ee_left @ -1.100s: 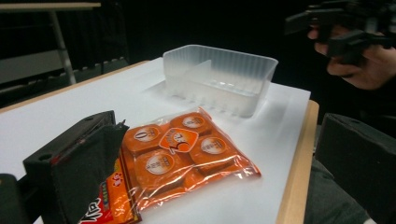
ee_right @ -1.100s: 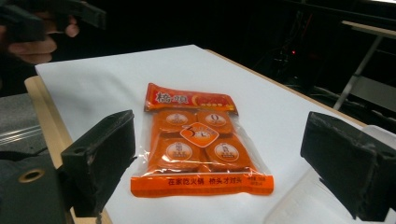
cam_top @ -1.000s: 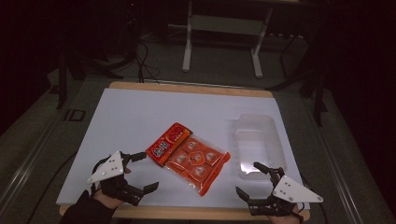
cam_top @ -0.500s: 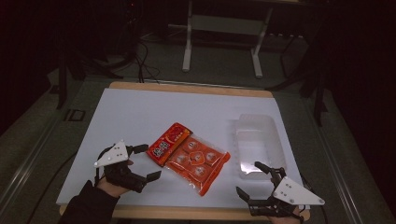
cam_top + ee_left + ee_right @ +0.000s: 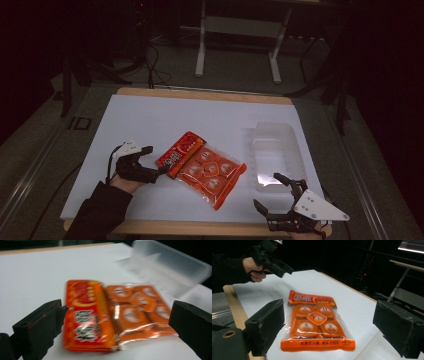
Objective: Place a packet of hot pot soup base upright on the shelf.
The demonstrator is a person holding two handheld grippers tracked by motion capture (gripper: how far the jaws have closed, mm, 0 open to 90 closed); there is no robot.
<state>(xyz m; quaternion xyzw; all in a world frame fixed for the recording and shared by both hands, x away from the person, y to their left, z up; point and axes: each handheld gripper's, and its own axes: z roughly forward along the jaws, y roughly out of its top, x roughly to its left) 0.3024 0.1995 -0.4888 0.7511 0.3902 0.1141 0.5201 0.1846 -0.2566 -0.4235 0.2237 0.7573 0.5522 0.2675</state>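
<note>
The left gripper view is blurred, so the print on the red packet (image 5: 86, 320) cannot be read, and the clear tub (image 5: 172, 267) behind it is a pale smear. In the high view the tub (image 5: 274, 155) is hard to make out against the white worktop (image 5: 165, 120), near the right edge. The right gripper (image 5: 280, 197) is cut off by the bottom of the high view; its jaws stand wide open, holding nothing, at the near right corner.

The left gripper (image 5: 150, 162) sits near the front edge toward the left, jaws spread wide, one tip just beside the red packet (image 5: 181, 152) but gripping nothing. The red packet overlaps the orange bag of round snacks (image 5: 212, 175), both lying flat toward the near middle of the worktop. A wooden rim (image 5: 200, 95) shows along the far edge. The room beyond is dark; grey floor and a table frame (image 5: 237, 45) show faintly.
</note>
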